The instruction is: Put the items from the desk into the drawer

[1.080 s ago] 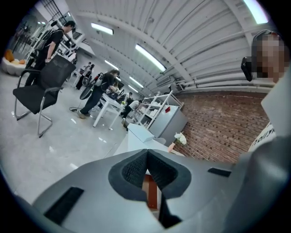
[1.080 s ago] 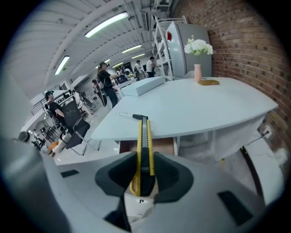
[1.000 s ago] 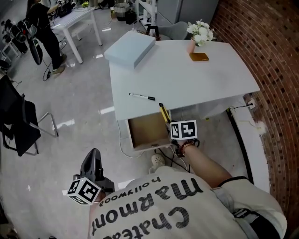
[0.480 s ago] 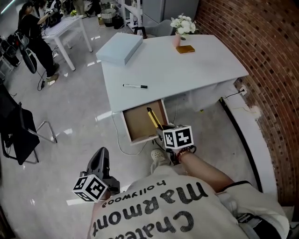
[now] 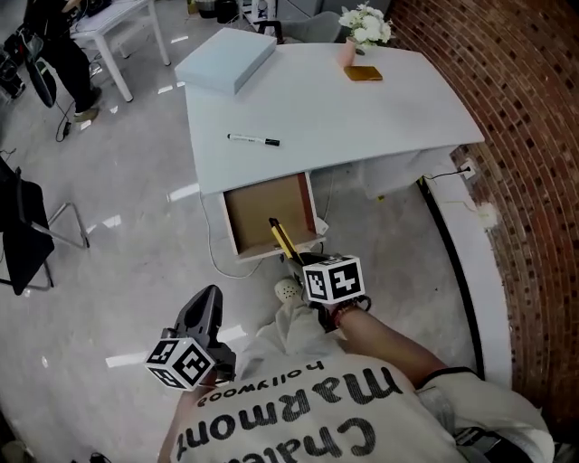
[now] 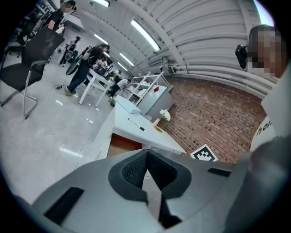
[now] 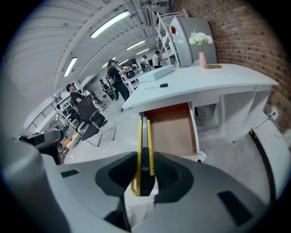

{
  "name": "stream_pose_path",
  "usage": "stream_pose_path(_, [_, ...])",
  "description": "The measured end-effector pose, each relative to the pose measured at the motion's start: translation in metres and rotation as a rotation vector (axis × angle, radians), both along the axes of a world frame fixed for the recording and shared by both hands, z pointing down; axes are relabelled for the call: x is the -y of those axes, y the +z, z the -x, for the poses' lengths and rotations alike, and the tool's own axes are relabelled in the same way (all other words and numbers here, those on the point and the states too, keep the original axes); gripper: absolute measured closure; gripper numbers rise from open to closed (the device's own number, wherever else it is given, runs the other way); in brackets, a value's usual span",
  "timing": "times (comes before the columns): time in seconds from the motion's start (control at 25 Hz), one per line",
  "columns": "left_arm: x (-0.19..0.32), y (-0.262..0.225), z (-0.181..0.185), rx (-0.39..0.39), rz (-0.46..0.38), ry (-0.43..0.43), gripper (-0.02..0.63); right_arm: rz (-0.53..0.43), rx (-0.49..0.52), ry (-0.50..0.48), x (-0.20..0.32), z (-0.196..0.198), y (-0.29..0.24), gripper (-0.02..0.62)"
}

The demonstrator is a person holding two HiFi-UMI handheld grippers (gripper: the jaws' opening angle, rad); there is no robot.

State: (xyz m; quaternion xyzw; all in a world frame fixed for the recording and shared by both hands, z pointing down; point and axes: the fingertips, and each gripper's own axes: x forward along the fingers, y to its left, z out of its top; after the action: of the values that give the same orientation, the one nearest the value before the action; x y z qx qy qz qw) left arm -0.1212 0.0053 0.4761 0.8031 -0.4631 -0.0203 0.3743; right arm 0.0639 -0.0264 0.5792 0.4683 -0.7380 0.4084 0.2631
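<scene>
A yellow and black utility knife [image 5: 281,240] [image 7: 143,150] is clamped in my right gripper [image 5: 298,260] [image 7: 143,182], which is shut on it and held just in front of the open drawer [image 5: 270,215] [image 7: 173,129] under the white desk [image 5: 335,99]. The knife's tip reaches over the drawer's front edge. The drawer's brown bottom is bare. On the desk lie a black marker [image 5: 253,140] [image 7: 156,86] and an orange-brown flat item [image 5: 362,73]. My left gripper [image 5: 204,312] [image 6: 146,182] hangs low at my left side, shut and empty.
A pale blue box [image 5: 225,60] sits on the desk's far left corner, a pink vase of white flowers [image 5: 361,27] at the back. A brick wall [image 5: 525,136] runs along the right. A black chair [image 5: 23,231] stands left, cables [image 5: 217,249] on the floor by the drawer.
I have stepped back from the desk; the drawer stands further open and the right gripper, still holding the knife, has drawn down and back from it.
</scene>
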Motion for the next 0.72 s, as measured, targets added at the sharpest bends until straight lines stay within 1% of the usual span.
stream_pose_path(0.12, [0.007,0.018,-0.005,0.025,0.037,-0.014,0.604,0.038,-0.008,-0.026,0.006,-0.007,0.021,0.477])
stream_pose_path(0.28, [0.021,0.052,-0.01,0.069,0.086,-0.064,0.604,0.098,-0.016,-0.053,0.025,-0.019,0.049,0.477])
stream_pose_path(0.4, [0.037,0.075,-0.015,0.069,0.128,-0.103,0.604,0.124,-0.044,-0.099,0.049,-0.028,0.07,0.477])
stream_pose_path(0.56, [0.06,0.097,-0.026,0.078,0.174,-0.156,0.604,0.165,-0.086,-0.198,0.081,-0.036,0.097,0.477])
stream_pose_path(0.72, [0.077,0.124,-0.044,0.073,0.238,-0.183,0.604,0.215,-0.122,-0.353,0.101,-0.035,0.127,0.476])
